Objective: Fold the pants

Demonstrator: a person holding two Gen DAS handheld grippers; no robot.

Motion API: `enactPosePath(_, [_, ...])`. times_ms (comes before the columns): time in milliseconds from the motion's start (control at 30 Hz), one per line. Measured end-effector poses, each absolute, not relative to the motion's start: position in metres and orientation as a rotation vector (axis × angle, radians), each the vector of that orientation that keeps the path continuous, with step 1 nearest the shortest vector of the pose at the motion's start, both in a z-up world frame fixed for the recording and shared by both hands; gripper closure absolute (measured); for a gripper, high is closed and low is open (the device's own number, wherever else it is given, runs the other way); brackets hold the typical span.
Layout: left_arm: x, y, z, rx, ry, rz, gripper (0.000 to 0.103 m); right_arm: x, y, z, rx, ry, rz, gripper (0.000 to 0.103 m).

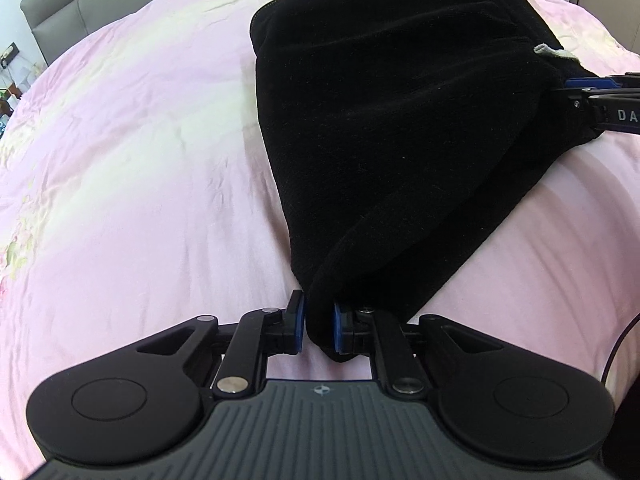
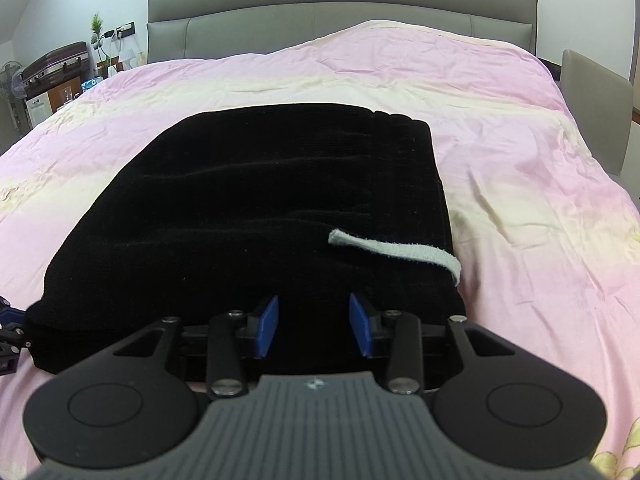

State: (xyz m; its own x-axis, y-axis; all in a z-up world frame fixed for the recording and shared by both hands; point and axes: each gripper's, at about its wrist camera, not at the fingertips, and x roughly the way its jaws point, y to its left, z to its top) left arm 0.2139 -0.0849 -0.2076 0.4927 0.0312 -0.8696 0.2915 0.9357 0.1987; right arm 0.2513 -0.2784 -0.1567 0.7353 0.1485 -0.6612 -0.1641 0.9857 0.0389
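Left gripper (image 1: 319,326) jaws pinch black pants (image 1: 392,120); right gripper (image 2: 313,326) jaws gape over them.

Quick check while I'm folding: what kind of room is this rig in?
Most likely a bedroom: the black pants lie on a pink quilt over a bed with a padded grey headboard, and a suitcase sits alongside.

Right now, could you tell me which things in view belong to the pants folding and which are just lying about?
Part of the job: black pants, white drawstring, left gripper, right gripper, pink bed cover.

Just lying about: suitcase, fan, small plant.
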Motion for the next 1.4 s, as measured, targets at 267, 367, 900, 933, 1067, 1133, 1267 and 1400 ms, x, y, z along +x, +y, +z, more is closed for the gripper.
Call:
enactPosePath(267, [0.195, -0.086, -0.175, 0.367, 1.000, -0.156, 0.083, 0.246, -0.283, -0.137, 0.014, 0.753, 0.169, 0.066])
enactPosePath(367, [0.191, -0.084, -0.161, 0.347, 0.983, -0.167, 0.079, 0.244, -0.292, -0.128, 0.034, 0.766, 0.160, 0.059])
enactPosePath(900, [0.298, -0.020, -0.126, -0.187, 0.938, -0.242, 0.038, 0.301, -0.375, -0.110, 0.259, 0.930, 0.110, 0.019])
enactPosePath(933, [0.309, -0.017, -0.135, -0.222, 0.957, -0.241, 0.038, 0.308, -0.381, -0.118, 0.296, 0.952, 0.107, 0.019])
enactPosePath(1067, [0.335, -0.008, -0.168, -0.324, 1.018, -0.219, 0.038, 0.329, -0.401, -0.156, 0.471, 1.040, 0.095, 0.019])
enactPosePath(1133, [0.344, -0.006, -0.183, -0.368, 1.034, -0.221, 0.038, 0.335, -0.408, -0.173, 0.562, 1.056, 0.100, 0.016])
enactPosePath(1267, [0.355, -0.003, -0.199, -0.436, 1.051, -0.236, 0.038, 0.350, -0.416, -0.195, 0.701, 1.051, 0.155, 0.015])
enactPosePath(1400, [0.362, 0.006, -0.209, -0.553, 1.065, -0.261, 0.047, 0.361, -0.419, -0.209, 0.817, 1.041, 0.204, 0.025])
